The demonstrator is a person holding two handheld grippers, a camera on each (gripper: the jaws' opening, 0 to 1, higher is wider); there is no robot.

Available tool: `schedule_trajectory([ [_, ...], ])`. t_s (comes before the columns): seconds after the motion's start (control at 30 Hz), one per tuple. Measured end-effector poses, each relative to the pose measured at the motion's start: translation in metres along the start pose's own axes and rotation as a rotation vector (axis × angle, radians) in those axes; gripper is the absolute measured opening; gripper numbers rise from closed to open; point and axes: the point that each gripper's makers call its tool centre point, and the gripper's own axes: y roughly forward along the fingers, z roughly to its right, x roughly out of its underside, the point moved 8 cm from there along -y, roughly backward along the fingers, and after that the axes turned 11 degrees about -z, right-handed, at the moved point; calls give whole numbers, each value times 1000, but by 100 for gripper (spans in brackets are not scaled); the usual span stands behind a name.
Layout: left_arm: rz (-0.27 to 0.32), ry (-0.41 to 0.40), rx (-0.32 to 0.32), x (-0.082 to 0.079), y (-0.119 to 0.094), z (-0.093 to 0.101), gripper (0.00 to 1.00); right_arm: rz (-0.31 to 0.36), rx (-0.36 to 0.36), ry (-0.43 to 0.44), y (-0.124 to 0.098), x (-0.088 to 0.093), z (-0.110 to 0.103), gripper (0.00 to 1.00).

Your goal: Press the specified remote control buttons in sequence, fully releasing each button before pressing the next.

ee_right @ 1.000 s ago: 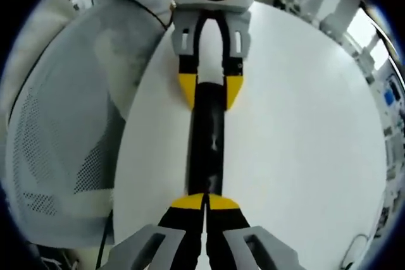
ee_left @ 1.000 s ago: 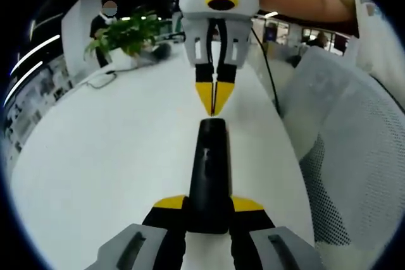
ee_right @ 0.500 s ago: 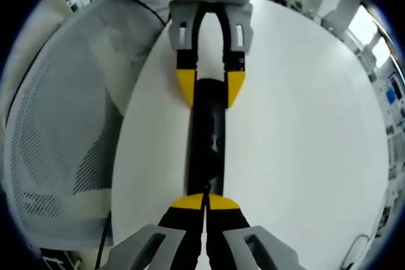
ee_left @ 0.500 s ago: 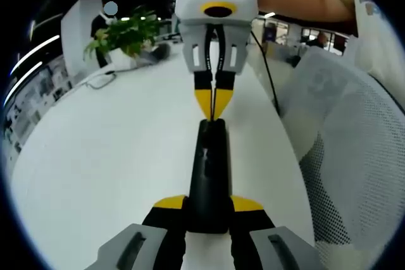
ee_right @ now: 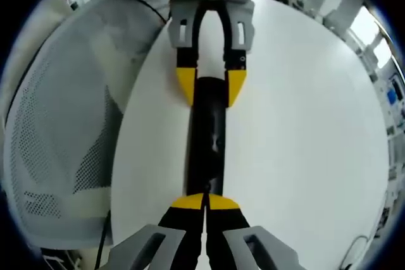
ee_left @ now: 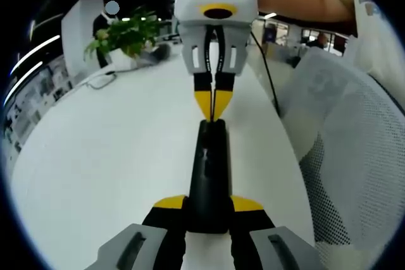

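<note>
Remote: since a second ago the right gripper has come down onto its far end; we log the tips together, touching it. Long, black, glossy, flat on the white table. Left gripper clamps its near end. Left gripper view adds a plant; right gripper view a mesh chair beside the table.

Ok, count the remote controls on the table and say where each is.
1. The remote lies on the white table, its near end clamped by the left hand-held gripper; the right hand-held gripper, tips closed, meets its far end.
</note>
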Motion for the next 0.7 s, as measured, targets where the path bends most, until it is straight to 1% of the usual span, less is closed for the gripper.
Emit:
schedule_trajectory([
  [0.37,1,-2,-2,0,0,-1,24,-5,-6,30,0,0,1,0],
  [0.6,3,-3,0,-1,-1,-1,24,-31,-13,33,0,-3,2,0],
  [0.7,5,-3,0,-1,-1,-1,24,-40,-20,56,-1,-5,2,0],
])
